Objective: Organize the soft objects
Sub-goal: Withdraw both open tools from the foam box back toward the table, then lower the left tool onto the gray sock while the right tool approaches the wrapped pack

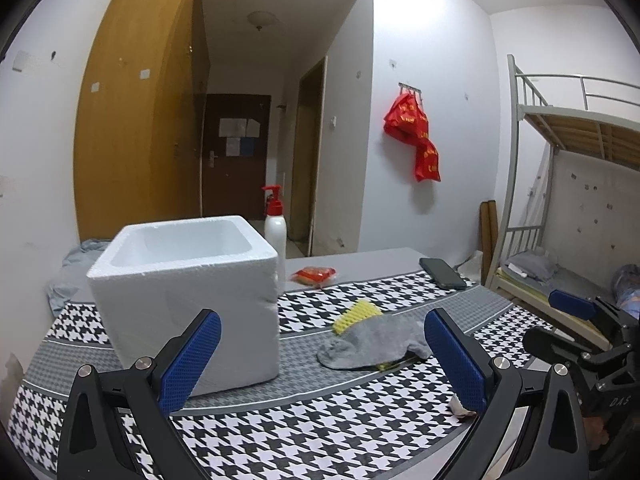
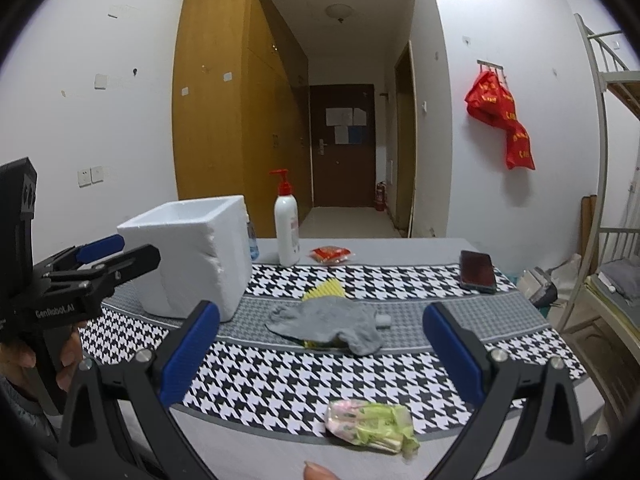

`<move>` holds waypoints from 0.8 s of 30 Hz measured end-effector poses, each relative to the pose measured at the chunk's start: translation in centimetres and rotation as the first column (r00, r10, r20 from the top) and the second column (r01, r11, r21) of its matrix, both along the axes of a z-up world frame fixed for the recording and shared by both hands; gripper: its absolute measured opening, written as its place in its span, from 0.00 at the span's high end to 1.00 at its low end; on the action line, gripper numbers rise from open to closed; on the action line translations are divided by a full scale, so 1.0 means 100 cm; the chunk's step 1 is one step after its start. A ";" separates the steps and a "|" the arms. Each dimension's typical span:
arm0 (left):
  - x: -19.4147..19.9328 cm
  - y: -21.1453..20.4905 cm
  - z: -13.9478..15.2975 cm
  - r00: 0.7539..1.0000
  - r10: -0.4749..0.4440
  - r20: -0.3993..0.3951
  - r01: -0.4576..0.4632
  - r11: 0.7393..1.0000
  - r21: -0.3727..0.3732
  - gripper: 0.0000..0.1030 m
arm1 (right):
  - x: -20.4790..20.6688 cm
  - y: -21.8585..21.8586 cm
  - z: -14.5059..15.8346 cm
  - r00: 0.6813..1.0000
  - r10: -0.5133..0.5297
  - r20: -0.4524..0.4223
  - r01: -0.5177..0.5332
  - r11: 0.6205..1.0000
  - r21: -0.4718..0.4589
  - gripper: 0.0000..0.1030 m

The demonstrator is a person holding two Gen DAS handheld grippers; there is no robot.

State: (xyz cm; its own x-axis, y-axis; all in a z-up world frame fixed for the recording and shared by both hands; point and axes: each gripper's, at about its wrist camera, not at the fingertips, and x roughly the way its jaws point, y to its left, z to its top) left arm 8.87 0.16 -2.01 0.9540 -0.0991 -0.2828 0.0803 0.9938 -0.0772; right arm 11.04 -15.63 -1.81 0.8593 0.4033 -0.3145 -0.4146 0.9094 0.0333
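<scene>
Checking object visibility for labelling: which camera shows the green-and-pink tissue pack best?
The right wrist view. The tissue pack lies whole on the table's near edge between the open right gripper fingers. The left wrist view shows only a small scrap of it behind a finger.

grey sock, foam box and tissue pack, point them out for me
grey sock (image 2: 324, 320), right wrist view, middle of the fabric
foam box (image 1: 192, 304), left wrist view, front wall
tissue pack (image 2: 370, 424), right wrist view, middle of the wrapper
</scene>
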 end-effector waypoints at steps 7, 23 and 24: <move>0.014 -0.005 -0.010 0.999 -0.021 -0.035 0.021 1.000 0.001 0.01 | 0.004 -0.009 -0.015 0.999 -0.022 -0.037 0.022 1.000 -0.014 0.00; 0.049 -0.025 -0.028 0.988 -0.064 -0.140 0.067 0.998 0.015 0.01 | 0.019 -0.021 -0.056 0.990 -0.053 -0.132 0.048 0.998 -0.035 0.00; 0.052 -0.026 -0.029 0.986 -0.071 -0.153 0.073 0.997 0.013 0.01 | 0.020 -0.022 -0.058 0.989 -0.055 -0.136 0.051 0.998 -0.030 0.00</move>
